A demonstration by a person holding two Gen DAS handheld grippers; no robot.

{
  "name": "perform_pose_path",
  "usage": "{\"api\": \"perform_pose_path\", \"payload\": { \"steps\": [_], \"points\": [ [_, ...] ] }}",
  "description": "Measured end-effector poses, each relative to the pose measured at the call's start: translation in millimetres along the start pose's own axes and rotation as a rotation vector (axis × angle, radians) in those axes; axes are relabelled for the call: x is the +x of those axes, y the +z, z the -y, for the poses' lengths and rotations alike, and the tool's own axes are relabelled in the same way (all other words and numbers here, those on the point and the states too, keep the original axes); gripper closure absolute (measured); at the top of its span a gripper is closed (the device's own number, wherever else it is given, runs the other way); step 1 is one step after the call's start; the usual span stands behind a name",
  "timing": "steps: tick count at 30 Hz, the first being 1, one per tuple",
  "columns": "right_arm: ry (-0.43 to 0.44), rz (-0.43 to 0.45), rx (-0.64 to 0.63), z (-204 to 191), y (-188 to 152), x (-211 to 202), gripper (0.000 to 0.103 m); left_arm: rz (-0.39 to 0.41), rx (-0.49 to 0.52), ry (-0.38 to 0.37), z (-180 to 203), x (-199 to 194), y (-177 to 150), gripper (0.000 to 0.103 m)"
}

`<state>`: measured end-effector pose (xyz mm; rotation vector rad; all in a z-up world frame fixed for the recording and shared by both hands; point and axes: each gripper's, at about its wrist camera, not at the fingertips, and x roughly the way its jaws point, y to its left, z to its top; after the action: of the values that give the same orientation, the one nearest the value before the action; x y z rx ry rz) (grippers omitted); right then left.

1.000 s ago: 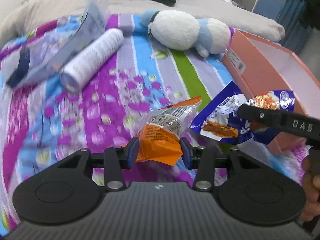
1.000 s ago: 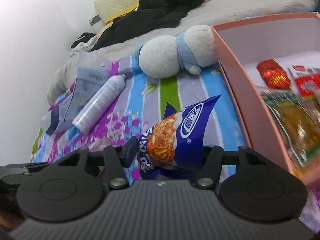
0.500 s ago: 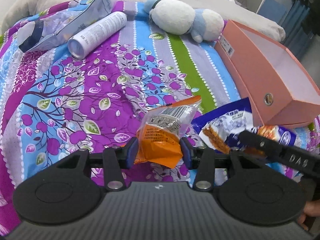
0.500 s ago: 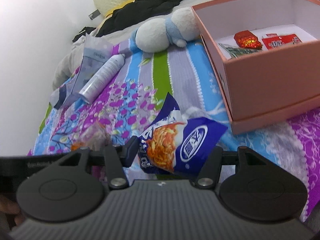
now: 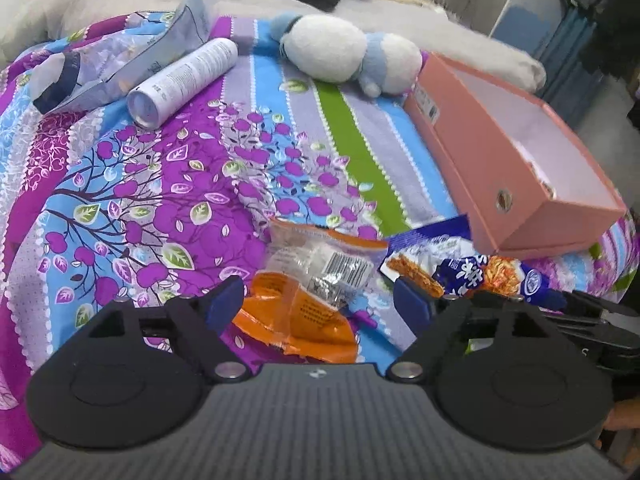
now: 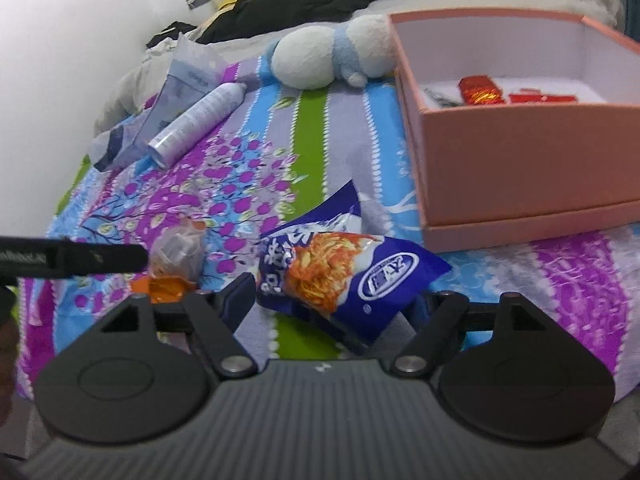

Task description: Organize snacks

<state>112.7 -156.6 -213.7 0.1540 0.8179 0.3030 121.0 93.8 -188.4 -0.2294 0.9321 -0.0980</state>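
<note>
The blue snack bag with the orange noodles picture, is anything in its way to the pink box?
Nothing visible lies between the blue snack bag and the pink cardboard box, only bare bedspread. The box's near wall stands up, so the bag must go over it. The right gripper's jaws are opening around the bag.

Your left wrist camera looks steeply down, close over the purple floral bedspread (image 5: 120,184). Your right wrist camera faces likewise from further right; both share the open pink cardboard box (image 6: 520,168), upper right.
</note>
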Motion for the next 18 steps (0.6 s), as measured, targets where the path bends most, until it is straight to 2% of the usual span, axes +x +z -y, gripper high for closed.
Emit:
{"api": "perform_pose_path", "payload": {
  "steps": [4,9,18],
  "points": [
    [-0.029,0.033,-0.024,3,5,-10,0.025,0.012,-0.006,0.008,-4,2,1,0.017],
    [-0.074,0.093,-0.143,-8,15,-19,0.025,-0.007,0.014,0.076,-5,13,3,0.016],
    [-0.194,0.112,-0.282,-22,17,-29,0.025,-0.028,0.030,0.031,-7,17,-3,0.016]
  ]
}}
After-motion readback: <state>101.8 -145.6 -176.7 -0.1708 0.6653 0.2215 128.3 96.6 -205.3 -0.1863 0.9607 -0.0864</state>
